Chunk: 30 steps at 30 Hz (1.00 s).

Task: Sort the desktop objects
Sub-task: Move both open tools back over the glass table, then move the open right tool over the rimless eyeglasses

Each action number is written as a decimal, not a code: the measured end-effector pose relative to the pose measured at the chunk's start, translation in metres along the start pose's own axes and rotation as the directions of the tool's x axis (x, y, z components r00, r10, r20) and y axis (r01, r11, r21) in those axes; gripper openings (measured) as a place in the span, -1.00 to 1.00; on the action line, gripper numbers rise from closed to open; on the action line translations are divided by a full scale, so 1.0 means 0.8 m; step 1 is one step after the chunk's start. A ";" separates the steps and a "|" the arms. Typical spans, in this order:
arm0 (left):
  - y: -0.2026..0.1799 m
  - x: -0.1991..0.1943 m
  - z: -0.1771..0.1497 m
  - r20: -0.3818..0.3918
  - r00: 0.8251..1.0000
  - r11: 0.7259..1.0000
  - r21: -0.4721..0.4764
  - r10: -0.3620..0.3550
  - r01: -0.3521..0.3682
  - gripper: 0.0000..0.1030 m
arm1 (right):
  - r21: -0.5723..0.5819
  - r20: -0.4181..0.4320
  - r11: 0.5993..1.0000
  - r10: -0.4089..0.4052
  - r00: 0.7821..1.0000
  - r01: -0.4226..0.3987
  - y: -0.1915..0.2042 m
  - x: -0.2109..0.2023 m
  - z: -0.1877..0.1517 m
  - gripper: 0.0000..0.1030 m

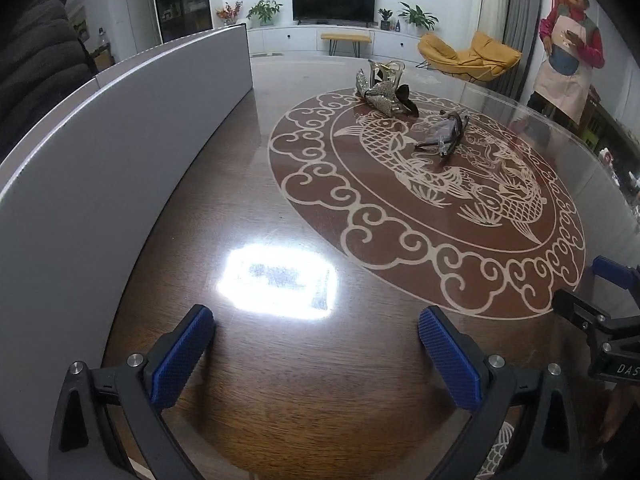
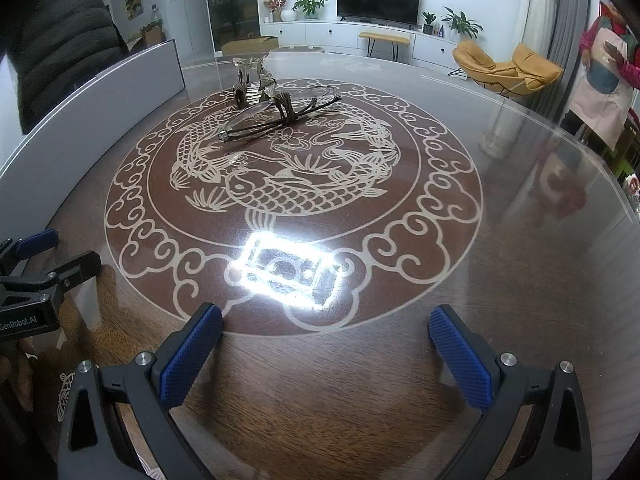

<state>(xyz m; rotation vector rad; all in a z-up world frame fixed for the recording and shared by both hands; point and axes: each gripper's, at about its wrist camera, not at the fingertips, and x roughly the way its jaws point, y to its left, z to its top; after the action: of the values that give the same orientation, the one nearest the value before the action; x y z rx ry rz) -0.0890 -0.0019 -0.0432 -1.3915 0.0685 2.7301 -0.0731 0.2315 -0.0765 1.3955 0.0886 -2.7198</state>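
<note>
Both claws spread apart, holding nothing: left claw [image 1: 316,356], right claw [image 2: 326,356]. Glasses [image 2: 276,114] overlap hair clip [image 2: 252,80] mid-surface [image 2: 520,260]; clip's base hidden.

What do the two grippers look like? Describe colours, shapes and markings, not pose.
Both match: the left gripper and right gripper each have two black angular arms with silver round screws, ending in fingers faced with blue knurled pads. White lettering marks the bodies: "GenRobot.AI" on the left one, seen from the right wrist, "DAS" on the right one. No cables or sleeves are discernible.
</note>
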 end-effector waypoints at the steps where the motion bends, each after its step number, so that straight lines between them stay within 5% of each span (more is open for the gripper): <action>1: 0.000 0.000 0.000 0.000 1.000 1.000 0.000 0.000 0.000 1.00 | 0.000 0.000 1.000 0.000 1.000 0.000 0.000 0.000 0.000 1.00; 23: 0.000 0.000 0.000 0.001 1.000 1.000 -0.001 -0.001 0.001 1.00 | 0.030 -0.012 0.999 -0.020 1.000 0.021 0.003 -0.005 -0.007 1.00; 27: 0.000 0.001 0.000 0.001 1.000 1.000 -0.001 -0.002 0.002 1.00 | 0.052 -0.049 0.998 0.022 0.999 -0.019 0.007 0.016 0.031 1.00; 30: 0.000 0.000 -0.001 0.000 1.000 1.000 -0.001 -0.006 0.006 1.00 | 0.190 -0.027 0.974 0.129 0.991 -0.121 0.004 0.040 0.078 1.00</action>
<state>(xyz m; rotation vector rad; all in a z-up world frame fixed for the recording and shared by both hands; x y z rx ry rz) -0.0885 -0.0022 -0.0439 -1.3895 0.0621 2.7255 -0.1417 0.2215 -0.0664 1.4468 -0.2520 -2.6548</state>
